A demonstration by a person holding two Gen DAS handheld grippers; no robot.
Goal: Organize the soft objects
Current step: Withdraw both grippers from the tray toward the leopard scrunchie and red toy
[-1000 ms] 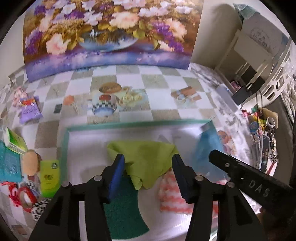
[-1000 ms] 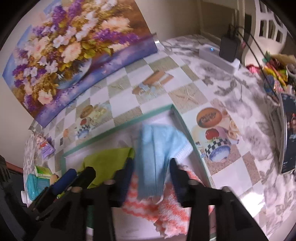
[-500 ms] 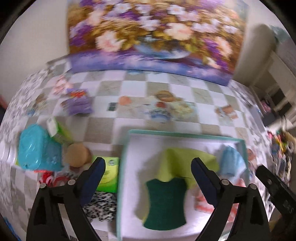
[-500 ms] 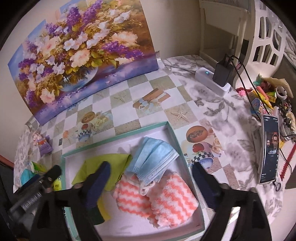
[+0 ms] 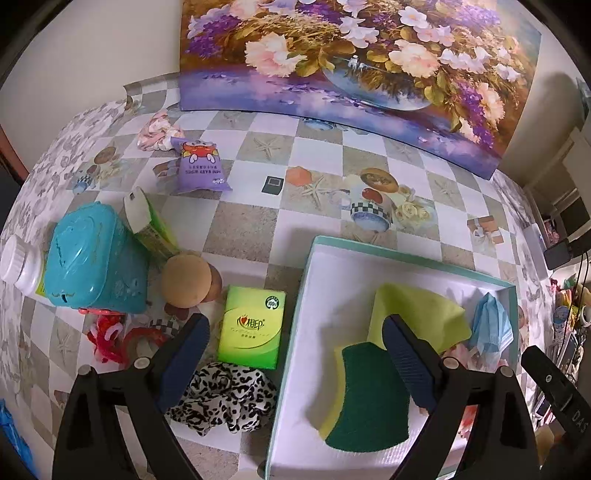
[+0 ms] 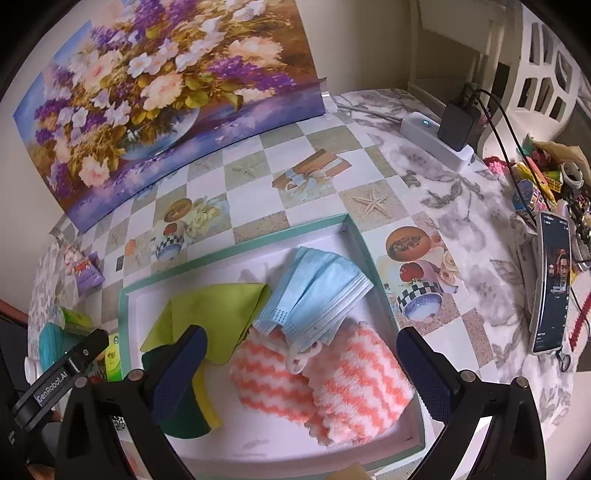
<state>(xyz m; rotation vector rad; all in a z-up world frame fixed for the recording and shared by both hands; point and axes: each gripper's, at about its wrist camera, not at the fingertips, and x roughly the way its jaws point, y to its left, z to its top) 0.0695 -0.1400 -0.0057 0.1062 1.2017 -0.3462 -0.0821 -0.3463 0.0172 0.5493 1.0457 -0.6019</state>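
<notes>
Mask (image 6: pixel 314 291) dropped into tray (image 6: pixel 236 246) – both grippers (image 5: pixel 295 354) (image 6: pixel 303 369) just spread wide, empty; checkered tablecloth (image 5: pixel 258 206), floral painting (image 5: pixel 351 48) upper frame.

A table fills most of both views, covered by a checked cloth (image 5: pixel 243 236) of white and grey-beige squares printed with starfish, cups and bowls; toward the right it gives way to a white cloth with grey flowers (image 6: pixel 469 236). A large flower painting (image 6: pixel 166 96) of pink, white and purple blooms in a blue vase leans against the plain cream wall (image 5: pixel 92 48) at the back of the table. At the far right corner stands a white chair (image 6: pixel 546 85) with a cut-out back, and beside it pale wooden furniture (image 6: pixel 454 33). A white power strip (image 6: pixel 436 140) with a black plug lies near that edge. The light is soft and even.
</notes>
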